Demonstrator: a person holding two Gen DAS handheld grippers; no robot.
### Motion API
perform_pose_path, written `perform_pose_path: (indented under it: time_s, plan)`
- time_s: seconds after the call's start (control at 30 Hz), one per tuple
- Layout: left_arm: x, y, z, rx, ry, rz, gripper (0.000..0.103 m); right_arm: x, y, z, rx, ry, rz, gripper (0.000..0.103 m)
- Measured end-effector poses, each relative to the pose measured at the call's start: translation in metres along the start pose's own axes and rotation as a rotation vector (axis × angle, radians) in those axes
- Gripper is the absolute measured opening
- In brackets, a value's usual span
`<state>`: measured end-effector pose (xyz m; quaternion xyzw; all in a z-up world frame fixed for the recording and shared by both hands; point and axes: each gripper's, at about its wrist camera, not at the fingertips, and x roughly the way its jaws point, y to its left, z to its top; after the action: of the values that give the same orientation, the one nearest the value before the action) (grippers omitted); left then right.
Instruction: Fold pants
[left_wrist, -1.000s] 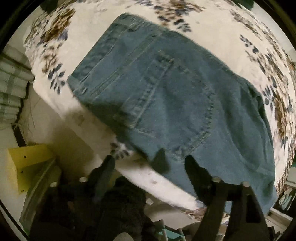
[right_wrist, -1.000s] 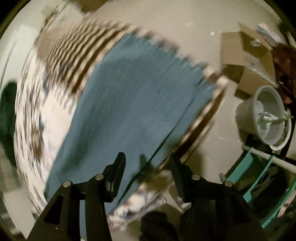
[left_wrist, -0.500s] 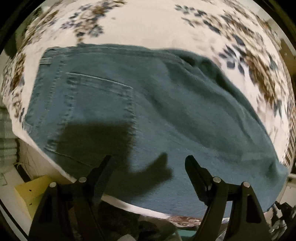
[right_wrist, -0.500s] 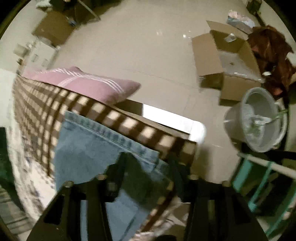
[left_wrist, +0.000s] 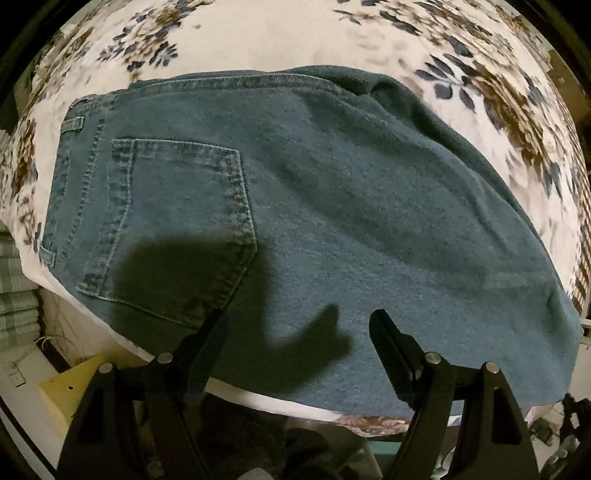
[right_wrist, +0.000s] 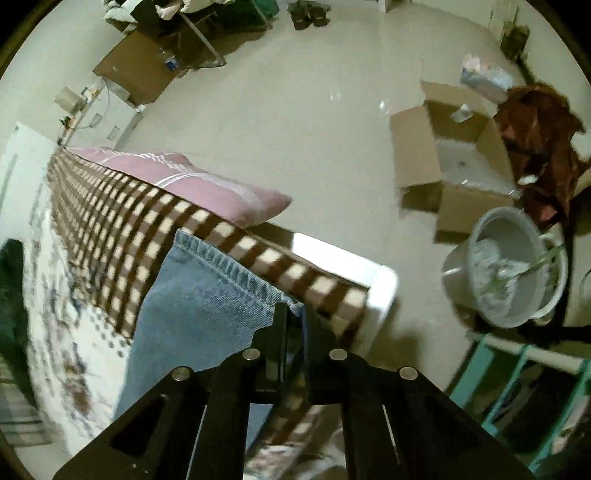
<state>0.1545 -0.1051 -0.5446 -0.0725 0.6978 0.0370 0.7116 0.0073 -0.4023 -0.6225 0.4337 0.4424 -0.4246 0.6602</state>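
Two grippers logged. Since half a second ago, our black right gripper has closed onto hem of blue denim pants at checked blanket edge; our black left gripper stays spread wide above pants on floral bedspread, gripping nothing. We read no labels.

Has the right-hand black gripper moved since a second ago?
Yes. The right gripper has travelled along the blue denim pants to their hem, near the brown checked bed edge, and has shut on the hem corner.
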Motion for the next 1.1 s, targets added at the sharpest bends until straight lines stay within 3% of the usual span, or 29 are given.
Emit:
perform_pose_path:
  time_s: [0.1,0.17,0.23,0.3,0.37,0.43,0.53,0.7,0.8,0.9,0.97,1.1]
  plan:
    - [0.002,0.000,0.015,0.010,0.012,0.001,0.078,0.018,-0.008,0.000,0.028,0.058,-0.068,0.007]
    - [0.000,-0.002,0.016,0.018,0.012,-0.006,0.078,0.040,-0.014,0.001,0.067,0.156,-0.097,0.009]
    - [0.004,-0.004,0.047,0.038,0.005,0.000,0.078,0.043,-0.013,0.001,0.088,0.191,-0.144,0.017]
    - [0.000,-0.011,0.053,0.054,0.002,-0.001,0.078,0.031,0.002,-0.004,0.058,0.181,-0.168,0.025]
    - [-0.005,-0.020,0.060,0.077,-0.010,-0.010,0.078,0.012,0.032,-0.018,-0.005,0.152,-0.136,0.036]
    - [-0.011,-0.031,0.072,0.108,-0.039,-0.010,0.078,0.006,0.074,-0.042,-0.101,0.194,-0.043,0.046]
    - [-0.015,-0.039,0.092,0.109,-0.066,-0.024,0.078,0.018,0.153,-0.085,-0.280,0.349,0.085,0.047]
    - [0.007,-0.055,0.128,0.136,-0.062,0.010,0.078,0.047,0.264,-0.144,-0.493,0.460,0.187,0.047]
    - [0.039,-0.048,0.146,0.131,0.010,0.024,0.079,0.068,0.298,-0.160,-0.527,0.496,0.173,0.047]
    - [0.046,-0.035,0.149,0.109,0.024,-0.025,0.082,0.093,0.313,-0.174,-0.623,0.514,0.038,0.047]
    - [0.044,-0.032,0.149,0.107,0.028,-0.024,0.082,0.096,0.316,-0.180,-0.658,0.523,0.002,0.047]
    - [0.040,-0.020,0.135,0.044,0.044,-0.056,0.082,0.097,0.314,-0.180,-0.542,0.585,0.042,0.054]
